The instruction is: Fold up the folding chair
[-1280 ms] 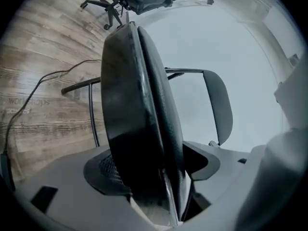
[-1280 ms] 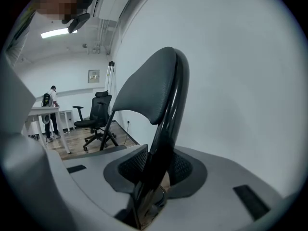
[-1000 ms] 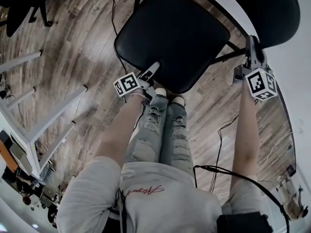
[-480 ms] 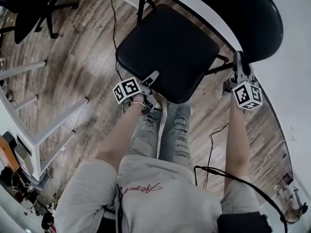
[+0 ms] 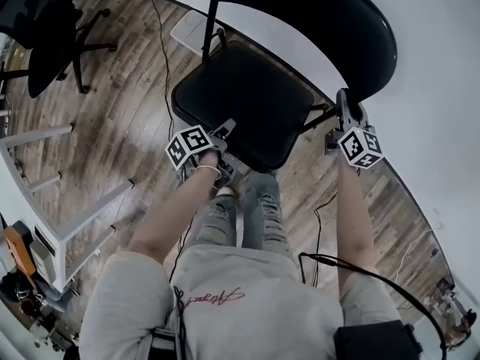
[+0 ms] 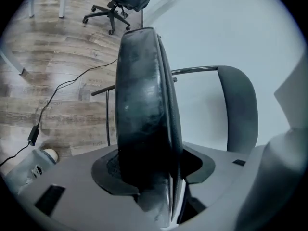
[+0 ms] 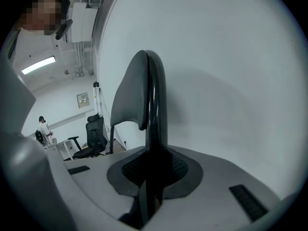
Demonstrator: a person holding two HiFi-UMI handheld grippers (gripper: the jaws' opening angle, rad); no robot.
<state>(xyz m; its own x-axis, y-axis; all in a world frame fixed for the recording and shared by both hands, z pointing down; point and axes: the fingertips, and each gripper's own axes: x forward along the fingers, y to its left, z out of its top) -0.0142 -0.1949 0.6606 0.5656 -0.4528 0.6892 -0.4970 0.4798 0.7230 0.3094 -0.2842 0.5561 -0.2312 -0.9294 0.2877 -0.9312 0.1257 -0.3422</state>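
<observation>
The folding chair stands against a white wall, its black seat [image 5: 244,103] below the black backrest [image 5: 315,21]. My left gripper [image 5: 225,130] is at the seat's front edge. In the left gripper view the seat [image 6: 142,119] runs edge-on between the jaws, which have just been closing and now press on it, and the backrest [image 6: 238,109] shows beyond. My right gripper [image 5: 345,100] is shut on the black frame tube [image 7: 155,119] at the chair's right side, under the backrest [image 7: 132,95].
A black office chair [image 5: 45,28] stands at the far left on the wood floor. White table legs [image 5: 75,216] lie to the left. A cable [image 5: 161,43] runs past the chair. The person's legs [image 5: 240,216] are just in front of the seat.
Both grippers have risen and moved toward the wall. The seat's front edge has come up with the left gripper. The right gripper has kept hold of the frame tube.
</observation>
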